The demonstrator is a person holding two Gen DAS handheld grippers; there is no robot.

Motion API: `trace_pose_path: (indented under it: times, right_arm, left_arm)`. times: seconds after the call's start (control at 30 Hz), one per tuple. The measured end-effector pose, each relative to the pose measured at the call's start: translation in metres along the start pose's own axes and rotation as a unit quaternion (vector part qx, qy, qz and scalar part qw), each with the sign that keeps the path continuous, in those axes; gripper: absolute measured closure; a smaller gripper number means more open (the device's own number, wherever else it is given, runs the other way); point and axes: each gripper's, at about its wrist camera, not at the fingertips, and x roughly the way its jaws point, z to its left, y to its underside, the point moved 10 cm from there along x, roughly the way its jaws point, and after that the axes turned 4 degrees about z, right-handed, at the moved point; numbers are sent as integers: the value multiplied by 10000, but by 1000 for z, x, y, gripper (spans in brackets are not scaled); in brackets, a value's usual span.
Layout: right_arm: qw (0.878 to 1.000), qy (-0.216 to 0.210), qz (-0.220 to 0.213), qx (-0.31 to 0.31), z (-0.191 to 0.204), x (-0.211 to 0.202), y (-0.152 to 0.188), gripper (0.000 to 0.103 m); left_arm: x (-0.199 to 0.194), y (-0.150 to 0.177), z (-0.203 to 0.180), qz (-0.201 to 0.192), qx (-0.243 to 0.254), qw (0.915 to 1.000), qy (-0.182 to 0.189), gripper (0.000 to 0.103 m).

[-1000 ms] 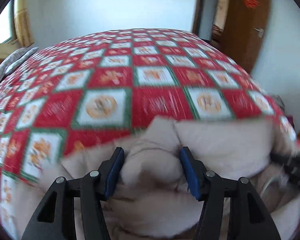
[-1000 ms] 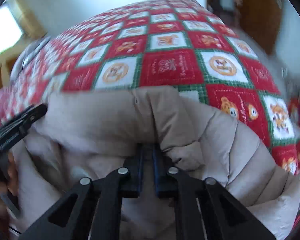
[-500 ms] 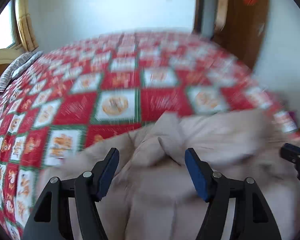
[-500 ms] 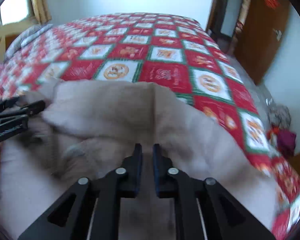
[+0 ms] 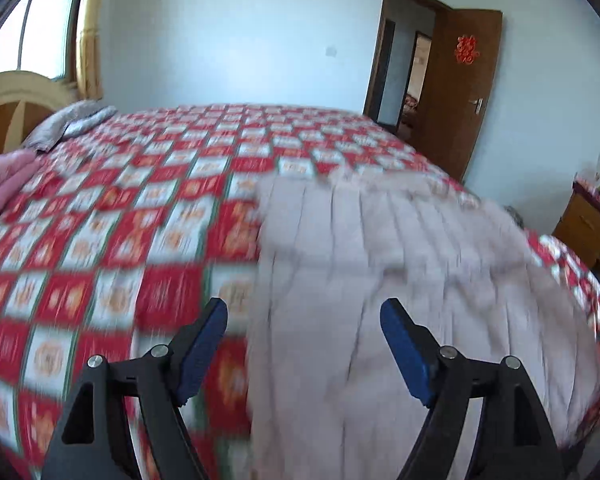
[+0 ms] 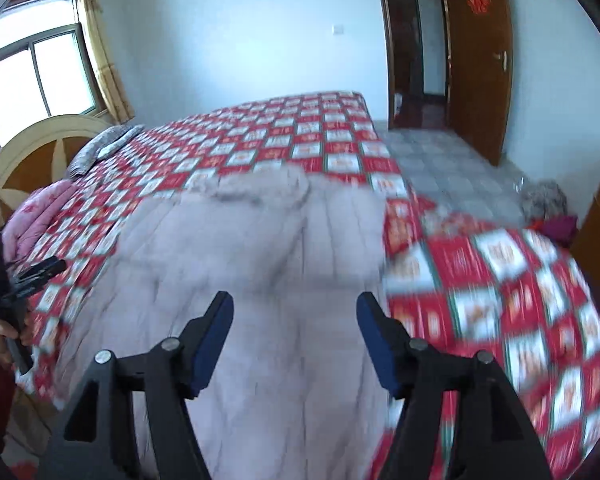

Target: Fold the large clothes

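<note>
A large beige quilted coat (image 5: 380, 280) lies spread flat on the bed with the red, white and green patterned cover (image 5: 100, 220); it also shows in the right wrist view (image 6: 240, 280). My left gripper (image 5: 304, 344) is open and empty, held above the coat's left edge. My right gripper (image 6: 296, 336) is open and empty above the coat's near right part. The left gripper shows at the left edge of the right wrist view (image 6: 24, 284). Both views are motion-blurred.
A wooden headboard (image 6: 40, 148), a grey pillow (image 6: 100, 144) and a pink blanket (image 6: 40, 208) are at the bed's left end. A brown door (image 5: 460, 92) stands open on the right. A wooden cabinet (image 5: 588, 224) and a clothes pile (image 6: 548, 212) are right of the bed.
The right gripper opened and let go of the coat. Both grippers pulled back and up, and the coat now lies spread flat on the bed instead of bunched.
</note>
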Motion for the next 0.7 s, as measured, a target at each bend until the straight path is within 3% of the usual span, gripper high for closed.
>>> trace_pose_path:
  times: [0.13, 0.3, 0.47, 0.7]
  right_arm:
    - [9998, 61, 169, 27, -4, -20, 54, 37]
    - [9952, 102, 663, 716, -24, 8, 122, 40]
    - [9931, -94, 712, 922, -19, 27, 137, 46]
    - [9949, 138, 803, 588, -6, 43, 147, 45]
  left_arm:
    - [-17, 63, 4, 153, -316, 9993, 138, 24]
    - [-22, 116, 3, 238, -660, 9973, 213, 24]
    - [-22, 136, 2, 376, -1099, 9923, 420, 24]
    - [-16, 157, -1, 566, -577, 9965, -229, 24]
